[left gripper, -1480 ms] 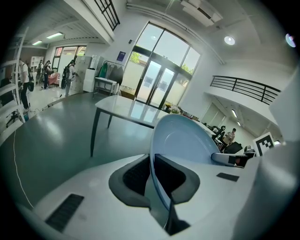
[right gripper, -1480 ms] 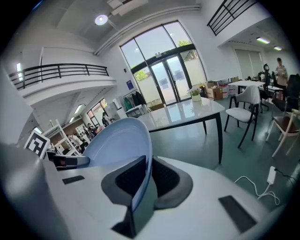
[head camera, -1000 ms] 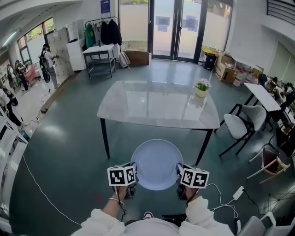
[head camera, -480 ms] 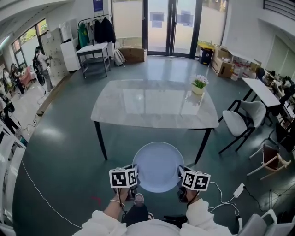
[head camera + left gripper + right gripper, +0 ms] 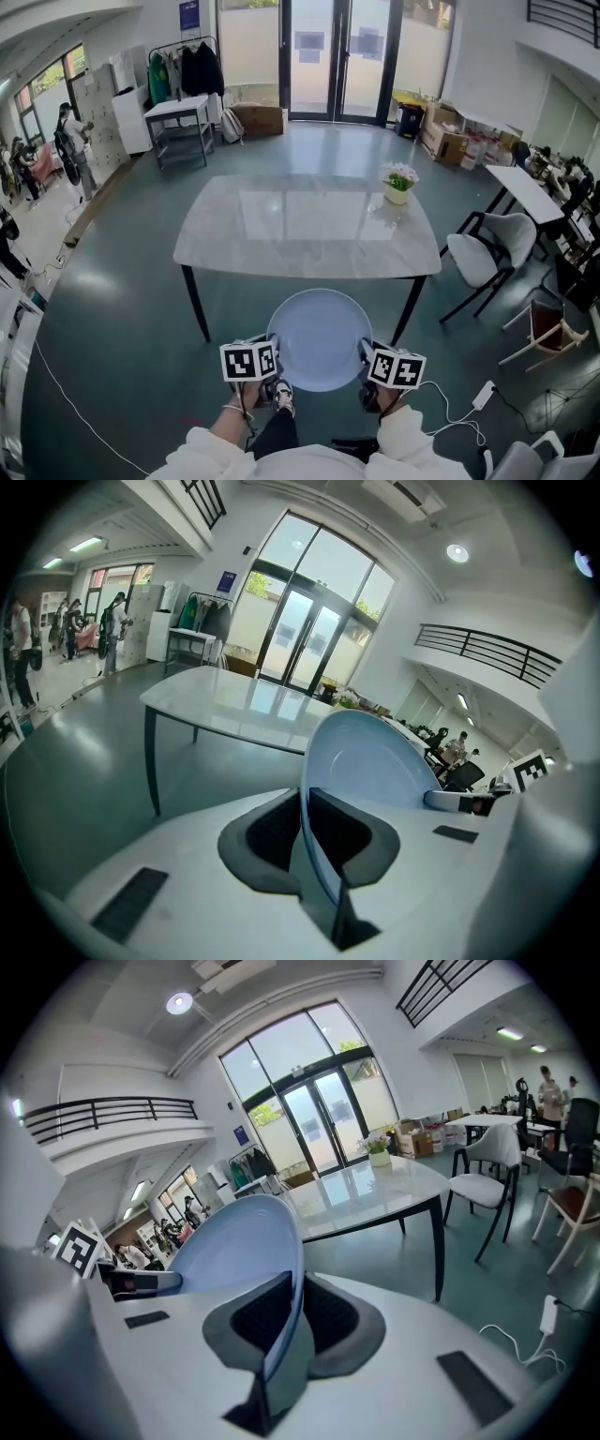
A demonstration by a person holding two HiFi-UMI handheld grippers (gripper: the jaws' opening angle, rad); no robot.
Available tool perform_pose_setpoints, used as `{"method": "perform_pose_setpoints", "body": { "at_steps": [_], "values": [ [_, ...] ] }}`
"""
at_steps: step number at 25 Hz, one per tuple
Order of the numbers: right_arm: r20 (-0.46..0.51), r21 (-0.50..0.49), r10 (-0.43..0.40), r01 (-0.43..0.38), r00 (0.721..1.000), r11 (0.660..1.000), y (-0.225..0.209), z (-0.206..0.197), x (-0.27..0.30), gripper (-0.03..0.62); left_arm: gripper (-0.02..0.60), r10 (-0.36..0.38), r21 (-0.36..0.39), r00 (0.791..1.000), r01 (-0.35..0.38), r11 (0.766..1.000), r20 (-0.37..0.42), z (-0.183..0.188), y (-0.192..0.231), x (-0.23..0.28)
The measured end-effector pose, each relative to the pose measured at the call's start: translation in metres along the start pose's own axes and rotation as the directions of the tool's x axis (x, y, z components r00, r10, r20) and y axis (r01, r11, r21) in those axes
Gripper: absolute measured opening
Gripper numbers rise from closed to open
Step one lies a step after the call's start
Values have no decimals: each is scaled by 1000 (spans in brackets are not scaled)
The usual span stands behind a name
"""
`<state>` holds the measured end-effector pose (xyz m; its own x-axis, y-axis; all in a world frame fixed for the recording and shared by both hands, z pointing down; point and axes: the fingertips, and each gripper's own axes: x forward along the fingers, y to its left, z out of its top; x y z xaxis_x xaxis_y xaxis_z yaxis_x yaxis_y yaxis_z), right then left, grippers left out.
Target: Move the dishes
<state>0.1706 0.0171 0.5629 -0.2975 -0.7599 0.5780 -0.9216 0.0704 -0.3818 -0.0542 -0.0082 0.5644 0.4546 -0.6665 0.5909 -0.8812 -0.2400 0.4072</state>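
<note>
Currently both claws are clamped on one pale blue plate point(image 5: 319, 337), held roughly flat in the air close in front of the person. Left gripper point(image 5: 305, 834): jaws narrow, pads pinching the plate's left rim, which runs straight between them. Right gripper point(image 5: 292, 1314): same on the right rim, pads closed onto the edge. The marker cubes sit either side of the plate in the head view. The plate is over the green floor, and its far rim is just short of the near edge of the glossy white table point(image 5: 300, 230); not touching it. A small flower pot point(image 5: 400, 184) stands on the table's far right. A grey chair point(image 5: 483, 255) is right of the table. The person's shoe point(image 5: 282, 397) shows under the plate's near edge. A white cable point(image 5: 450, 408) lies on the floor, near right.
</note>
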Motion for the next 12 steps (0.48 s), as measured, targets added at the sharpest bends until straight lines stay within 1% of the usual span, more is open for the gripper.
{"method": "perform_pose_setpoints", "body": {
  "at_steps": [4,8,12],
  "values": [
    [18,3,-9,9,1000,1000,0,24,20,91,25,-19,21,1000,19,1000,3,25,4,16],
    [13,7,-11,11,1000,1000,-1,45,40,91,25,-16,17,1000,16,1000,-5,49,11,36],
    [14,16,-16,15,1000,1000,-1,61,57,91,25,-25,34,1000,26,999,-10,72,16,51]
  ]
}}
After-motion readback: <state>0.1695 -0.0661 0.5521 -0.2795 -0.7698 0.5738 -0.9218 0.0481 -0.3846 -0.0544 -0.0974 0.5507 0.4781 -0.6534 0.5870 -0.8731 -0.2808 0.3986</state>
